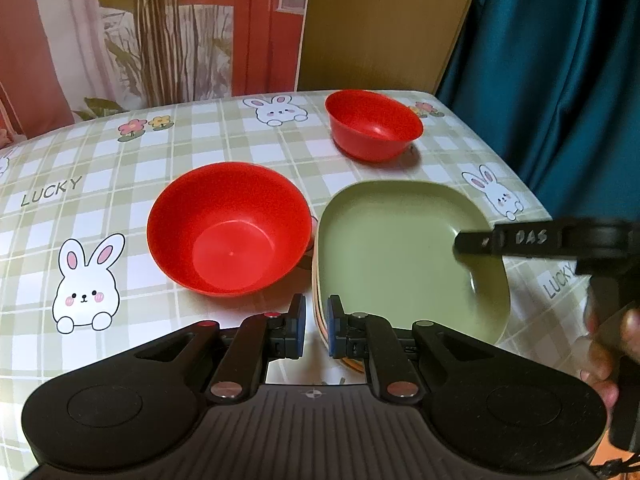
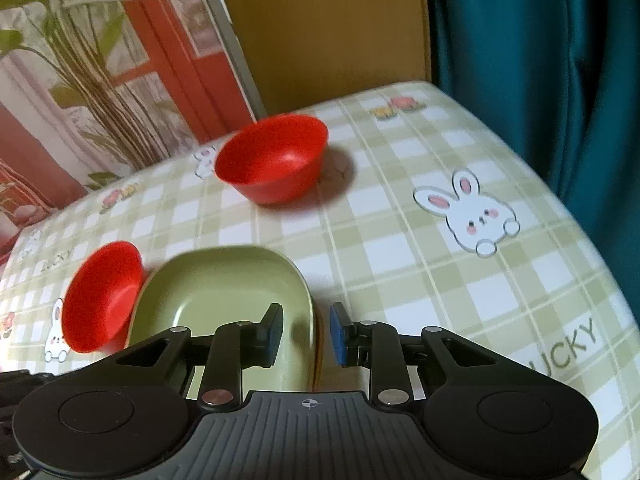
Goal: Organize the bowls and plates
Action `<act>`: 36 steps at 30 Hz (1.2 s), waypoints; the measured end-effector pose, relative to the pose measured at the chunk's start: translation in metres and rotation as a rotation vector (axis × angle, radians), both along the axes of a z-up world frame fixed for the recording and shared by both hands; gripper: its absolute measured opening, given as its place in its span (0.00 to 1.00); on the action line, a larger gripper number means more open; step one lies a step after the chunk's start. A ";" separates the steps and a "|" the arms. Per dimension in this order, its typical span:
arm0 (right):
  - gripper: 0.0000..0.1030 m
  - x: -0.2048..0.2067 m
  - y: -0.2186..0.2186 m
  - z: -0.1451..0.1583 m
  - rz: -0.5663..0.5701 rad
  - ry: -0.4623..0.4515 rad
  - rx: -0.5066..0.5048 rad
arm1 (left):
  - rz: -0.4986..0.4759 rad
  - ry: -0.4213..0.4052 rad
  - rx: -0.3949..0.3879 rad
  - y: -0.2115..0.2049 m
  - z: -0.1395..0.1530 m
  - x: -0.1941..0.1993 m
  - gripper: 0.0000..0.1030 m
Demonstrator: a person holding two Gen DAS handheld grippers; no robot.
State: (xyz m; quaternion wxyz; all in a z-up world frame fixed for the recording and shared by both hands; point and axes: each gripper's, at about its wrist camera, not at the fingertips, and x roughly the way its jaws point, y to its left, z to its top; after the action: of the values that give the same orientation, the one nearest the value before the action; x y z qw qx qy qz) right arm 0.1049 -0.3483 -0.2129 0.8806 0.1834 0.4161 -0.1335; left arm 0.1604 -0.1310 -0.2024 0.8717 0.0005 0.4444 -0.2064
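So far the plates looked gathered: a stack of plates with a green one on top sat near the counter's right edge, toward its near side, coloured rims showing beneath it at the near-left corner of the pile. The bowls were not yet nested. One red bowl stood just left of the stack, apparently touching it, and a second red bowl stood well apart near the far right corner. The left tool had its jaws narrowly parted around the stack's near rim, though whether the pads pressed it I could not tell. The right tool was released, jaws straddling the stack's right rim. Stacking the two bowls seemed the remaining work.
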 end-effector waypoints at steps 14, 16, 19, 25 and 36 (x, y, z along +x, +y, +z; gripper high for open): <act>0.26 0.008 0.004 -0.021 0.009 0.081 0.015 | -0.004 0.008 -0.013 0.001 -0.006 0.005 0.12; 0.26 0.009 0.003 -0.021 0.009 0.083 0.014 | -0.005 0.007 -0.013 0.002 -0.006 0.005 0.13; 0.26 0.008 0.004 -0.021 0.007 0.083 0.015 | 0.001 0.004 -0.005 0.002 -0.007 0.005 0.18; 0.26 0.005 0.000 -0.016 -0.010 0.055 0.068 | -0.010 -0.016 -0.041 0.008 0.003 0.007 0.18; 0.28 0.001 -0.008 0.034 0.025 -0.132 0.023 | -0.004 -0.310 -0.070 0.015 0.059 0.013 0.25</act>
State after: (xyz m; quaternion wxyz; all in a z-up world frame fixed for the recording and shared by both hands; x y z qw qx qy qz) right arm 0.1055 -0.3567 -0.1790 0.9055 0.1967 0.3610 -0.1055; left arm 0.1732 -0.1156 -0.1438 0.9290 0.0026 0.2970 -0.2209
